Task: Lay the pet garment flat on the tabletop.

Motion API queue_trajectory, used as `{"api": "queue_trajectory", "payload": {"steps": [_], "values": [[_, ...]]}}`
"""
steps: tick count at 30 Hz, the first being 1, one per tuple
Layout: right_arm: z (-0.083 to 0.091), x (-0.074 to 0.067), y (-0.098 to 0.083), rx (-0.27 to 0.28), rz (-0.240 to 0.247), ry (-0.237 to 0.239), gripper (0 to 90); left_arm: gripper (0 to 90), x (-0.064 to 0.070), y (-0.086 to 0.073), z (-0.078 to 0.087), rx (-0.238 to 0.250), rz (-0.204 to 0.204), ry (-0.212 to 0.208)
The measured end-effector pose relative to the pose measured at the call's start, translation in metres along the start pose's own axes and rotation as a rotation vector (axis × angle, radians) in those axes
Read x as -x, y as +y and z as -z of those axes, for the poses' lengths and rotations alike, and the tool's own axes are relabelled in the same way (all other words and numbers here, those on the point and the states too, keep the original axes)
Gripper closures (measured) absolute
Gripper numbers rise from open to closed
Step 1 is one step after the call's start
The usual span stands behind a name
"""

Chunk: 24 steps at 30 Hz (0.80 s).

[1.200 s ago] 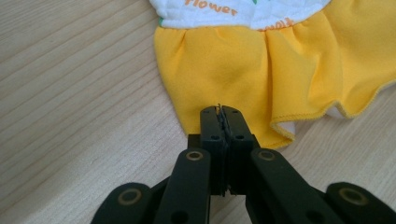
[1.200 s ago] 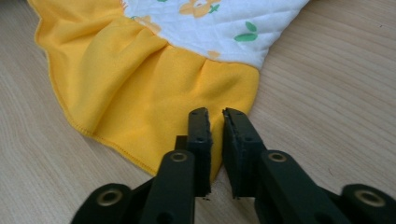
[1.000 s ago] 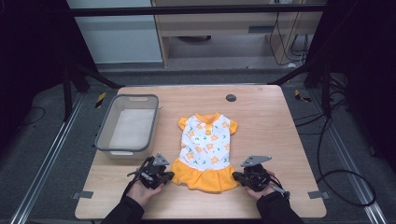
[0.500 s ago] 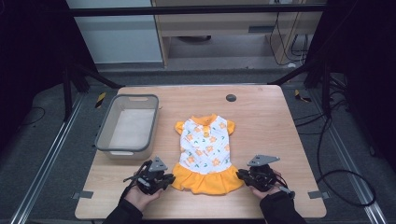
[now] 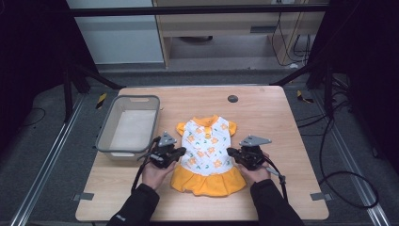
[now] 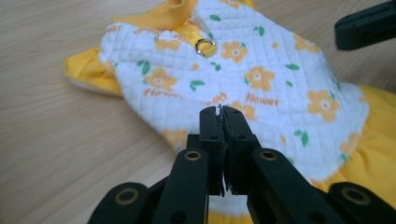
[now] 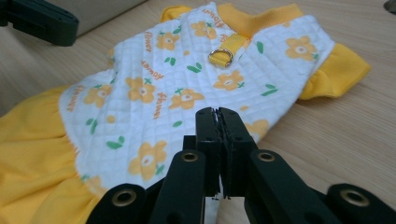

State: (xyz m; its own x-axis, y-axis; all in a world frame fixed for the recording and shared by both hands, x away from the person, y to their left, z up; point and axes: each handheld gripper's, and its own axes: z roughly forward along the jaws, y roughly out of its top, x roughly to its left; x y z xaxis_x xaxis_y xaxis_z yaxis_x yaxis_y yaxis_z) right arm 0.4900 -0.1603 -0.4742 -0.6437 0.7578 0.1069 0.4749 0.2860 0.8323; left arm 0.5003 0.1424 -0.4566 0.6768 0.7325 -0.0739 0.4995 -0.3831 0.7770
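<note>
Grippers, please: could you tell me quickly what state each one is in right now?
Left gripper: closed, nothing held, beside the dress.
Right gripper: closed, nothing held.

Dress point(image 5: 207, 150): quilted white cloth with flower print, soft matt; skirt and collar smooth orange fabric. Small ring point(image 6: 205, 45) at its neck strap, shiny metal. Table point(image 5: 282, 117): pale wood grain, smooth, low sheen. Bin point(image 5: 129, 127) at 9 o'clock of dress: grey matt plastic. Gripper jaws matt black plastic, brass-look rivets.

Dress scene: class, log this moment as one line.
dress: flat on table | left gripper: shut, at its edge | right gripper: shut, at its edge | bin: left
</note>
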Motion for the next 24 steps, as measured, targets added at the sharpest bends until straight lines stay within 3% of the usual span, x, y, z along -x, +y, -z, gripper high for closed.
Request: {"api": "queue_trajectory", "payload": {"steps": [4,7,9,16,21,24], "values": [[-0.022,-0.002,-0.001,-0.038,0.005,-0.010,87.6,85.1,0.003,0.000,-0.033,-0.074,-0.029,0.013],[-0.030,-0.003,-0.008,-0.081,0.022,-0.032,87.6,85.4,0.000,-0.008,-0.045,-0.114,-0.017,0.017],[-0.033,-0.002,-0.012,-0.109,0.028,-0.046,87.6,85.8,-0.003,-0.011,-0.044,-0.116,0.005,0.012],[-0.035,-0.002,-0.014,-0.118,0.038,-0.070,87.5,85.3,-0.003,-0.011,-0.043,-0.133,-0.015,0.032],[-0.024,0.001,-0.012,-0.086,0.023,-0.069,84.4,70.5,0.000,-0.008,-0.031,-0.100,-0.037,0.042],[-0.012,0.005,-0.011,-0.059,0.007,-0.075,80.9,63.0,0.001,-0.008,-0.014,-0.052,-0.050,0.052]]}}
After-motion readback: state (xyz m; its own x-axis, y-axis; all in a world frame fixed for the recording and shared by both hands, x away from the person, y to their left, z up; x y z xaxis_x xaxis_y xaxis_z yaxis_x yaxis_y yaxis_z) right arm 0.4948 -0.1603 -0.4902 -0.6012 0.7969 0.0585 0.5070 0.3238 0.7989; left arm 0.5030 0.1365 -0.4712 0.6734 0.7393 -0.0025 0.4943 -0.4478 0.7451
